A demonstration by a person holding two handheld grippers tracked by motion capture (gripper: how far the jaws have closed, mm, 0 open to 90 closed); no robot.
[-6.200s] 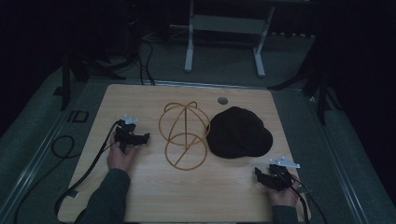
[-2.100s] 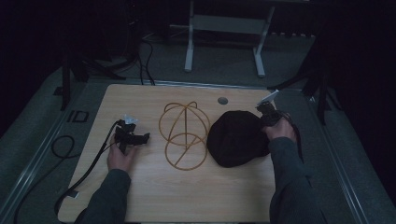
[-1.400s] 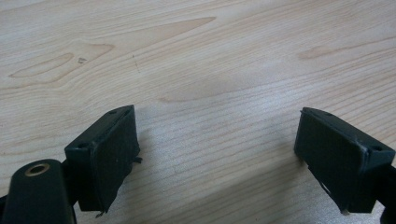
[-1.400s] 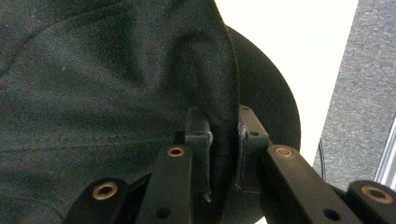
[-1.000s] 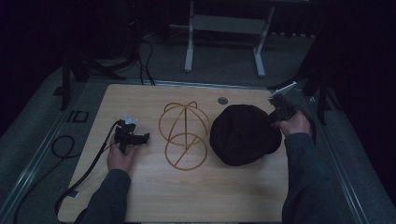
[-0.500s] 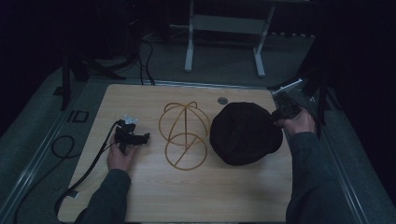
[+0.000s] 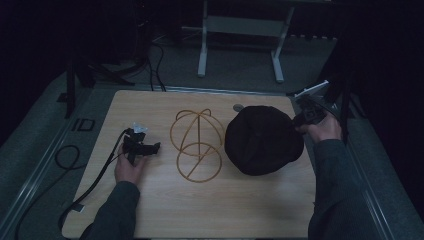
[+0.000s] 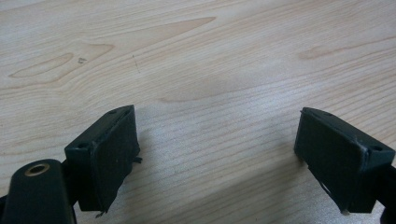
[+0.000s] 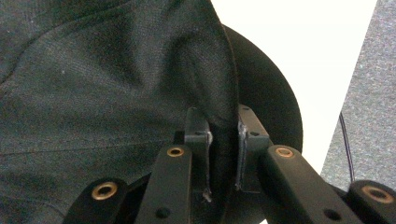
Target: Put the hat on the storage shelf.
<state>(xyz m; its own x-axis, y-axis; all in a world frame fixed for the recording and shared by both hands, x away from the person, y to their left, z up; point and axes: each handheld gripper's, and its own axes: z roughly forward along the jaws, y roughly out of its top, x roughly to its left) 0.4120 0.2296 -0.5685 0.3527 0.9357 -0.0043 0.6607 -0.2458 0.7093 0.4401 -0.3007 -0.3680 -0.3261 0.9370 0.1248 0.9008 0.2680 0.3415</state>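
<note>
One black hat (image 7: 262,140); one wire frame (image 7: 196,145); perhaps one small disc (image 7: 238,107); two claws (image 7: 150,147) (image 7: 295,121)

The black hat (image 9: 116,84) is cut off at the right gripper view's nine and twelve o'clock edges. A small grey disc (image 7: 238,107) at the table's twelve o'clock edge is unidentifiable.

A pale wood-grain surface (image 7: 165,210) carries three things — a gold wire frame (image 7: 196,144) standing near its middle, a black hat (image 7: 262,140) just to the frame's right, and a small round grey disc (image 7: 238,107) by the far edge, beyond the hat.
</note>
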